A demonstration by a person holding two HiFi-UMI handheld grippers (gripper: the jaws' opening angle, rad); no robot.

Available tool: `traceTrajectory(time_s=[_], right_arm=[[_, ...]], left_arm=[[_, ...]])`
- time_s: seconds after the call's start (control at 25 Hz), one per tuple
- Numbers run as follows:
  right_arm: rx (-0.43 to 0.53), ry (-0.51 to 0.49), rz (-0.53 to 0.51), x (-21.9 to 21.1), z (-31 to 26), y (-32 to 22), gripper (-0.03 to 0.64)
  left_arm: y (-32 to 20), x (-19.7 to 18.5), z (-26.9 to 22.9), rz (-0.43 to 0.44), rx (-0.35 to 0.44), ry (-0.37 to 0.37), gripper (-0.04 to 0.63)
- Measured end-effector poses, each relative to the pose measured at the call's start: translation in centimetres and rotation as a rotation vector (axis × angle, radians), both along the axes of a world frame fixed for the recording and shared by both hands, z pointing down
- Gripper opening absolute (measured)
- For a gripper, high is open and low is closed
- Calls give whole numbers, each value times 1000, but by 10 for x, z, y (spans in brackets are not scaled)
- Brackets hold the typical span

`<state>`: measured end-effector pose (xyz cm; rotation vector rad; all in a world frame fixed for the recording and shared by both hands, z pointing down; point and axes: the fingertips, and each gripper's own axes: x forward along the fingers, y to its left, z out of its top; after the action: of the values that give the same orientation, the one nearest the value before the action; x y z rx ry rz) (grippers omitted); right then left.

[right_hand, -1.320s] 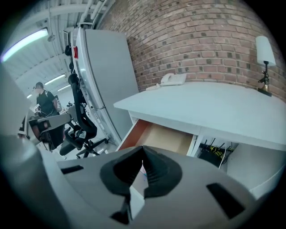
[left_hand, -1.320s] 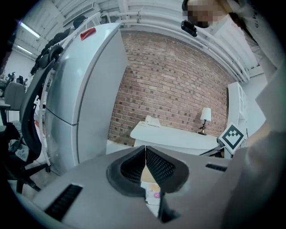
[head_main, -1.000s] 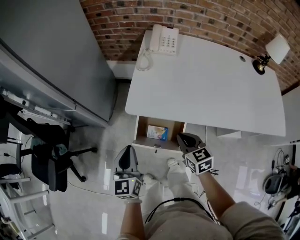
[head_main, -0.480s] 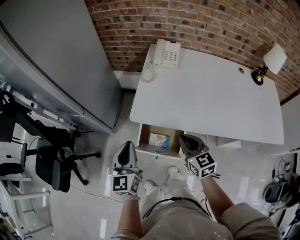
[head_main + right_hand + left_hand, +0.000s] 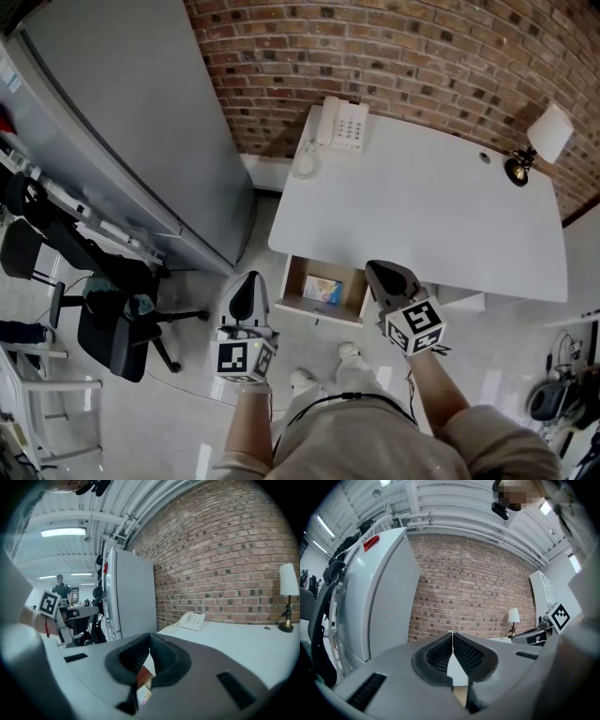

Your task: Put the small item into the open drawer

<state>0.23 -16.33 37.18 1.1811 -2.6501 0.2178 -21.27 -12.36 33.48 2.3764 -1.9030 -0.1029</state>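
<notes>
Under the front edge of the white desk [image 5: 422, 202] a wooden drawer [image 5: 292, 279] stands pulled out. A small blue and white packet [image 5: 322, 289] lies inside it. My left gripper [image 5: 247, 283] hovers left of the drawer, over the floor, shut and holding nothing; its pads meet at the tip [image 5: 452, 633]. My right gripper [image 5: 382, 272] hangs at the drawer's right corner under the desk edge, shut with nothing in it [image 5: 150, 635]. Through the gap below its pads a bit of the drawer's wood [image 5: 145, 673] and the pale packet [image 5: 143, 694] show.
A white telephone [image 5: 342, 124] sits at the desk's back left and a lamp [image 5: 539, 141] at its back right. A tall grey cabinet [image 5: 131, 141] stands to the left against the brick wall. An office chair [image 5: 112, 323] is on the floor at the left. My feet [image 5: 323, 367] stand below the drawer.
The view has tilted so the desk and drawer sit lower in the picture. Both grippers stay shut near the drawer; the left has drifted slightly left. The packet has not moved.
</notes>
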Motion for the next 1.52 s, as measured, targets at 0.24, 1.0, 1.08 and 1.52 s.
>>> traceTrajectory(time_s=[0.24,1.0,1.08,1.52], right_arm=[[53,-11,-9,4,-24,-3,6],[155,-70,-21,-2,-78,-35,5],[158,-78,-25,-5,-80,-37,6],[190,-101,-44,-17,-94,-45,5]], left_arm=[[3,-12,-14,-29,23,-14,8],[-5,-44,-51,-110,92,-42,8],[-5,-48,-53,-118,97,-42,8],[-9,-65,-65,-152,126,-50,8]])
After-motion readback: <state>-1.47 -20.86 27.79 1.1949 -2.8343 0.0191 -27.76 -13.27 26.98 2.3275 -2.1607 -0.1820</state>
